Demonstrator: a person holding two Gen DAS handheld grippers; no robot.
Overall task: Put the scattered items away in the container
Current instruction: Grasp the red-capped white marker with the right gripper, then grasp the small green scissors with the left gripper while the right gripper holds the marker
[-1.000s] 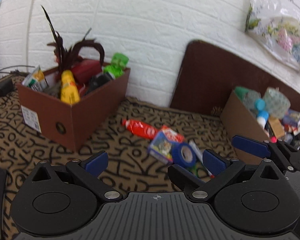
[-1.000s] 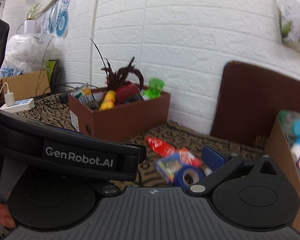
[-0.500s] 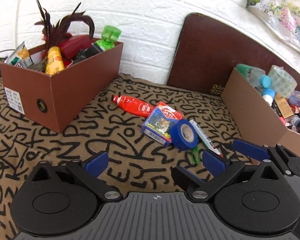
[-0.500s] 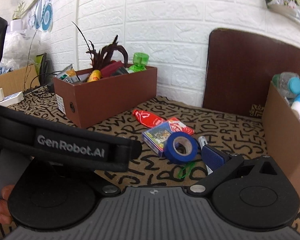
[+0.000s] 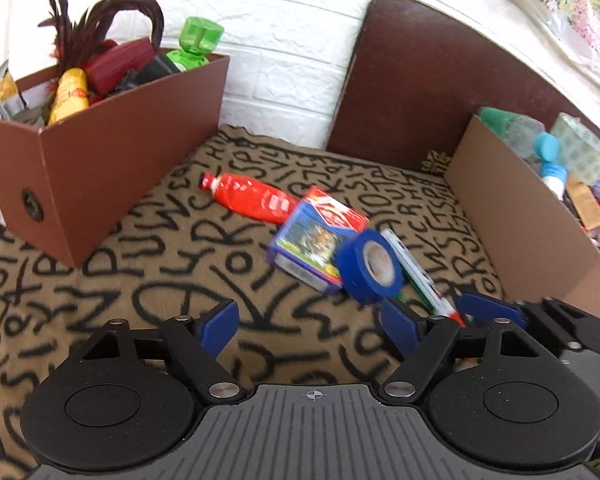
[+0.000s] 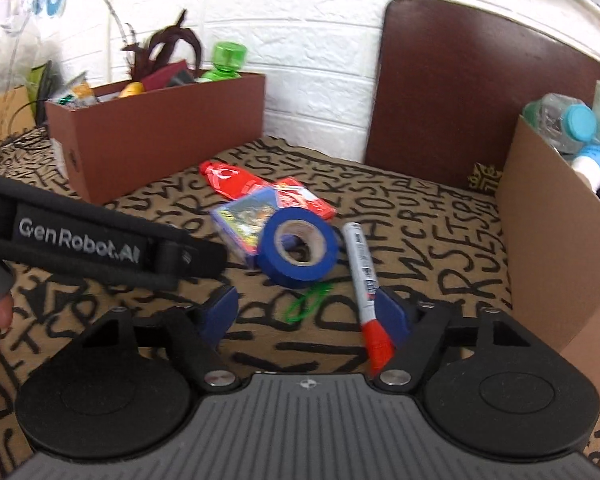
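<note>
White brick backed the patterned cloth (image 5: 148,280) as both grippers, left gripper (image 5: 308,320) and right gripper (image 6: 308,312), had descended toward the blue tape (image 6: 298,252), jaws closing, gripping nothing yet.

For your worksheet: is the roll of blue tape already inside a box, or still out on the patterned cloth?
Still out. The blue tape roll sits on the patterned cloth, leaning against the small card box, between the two cardboard boxes.
</note>
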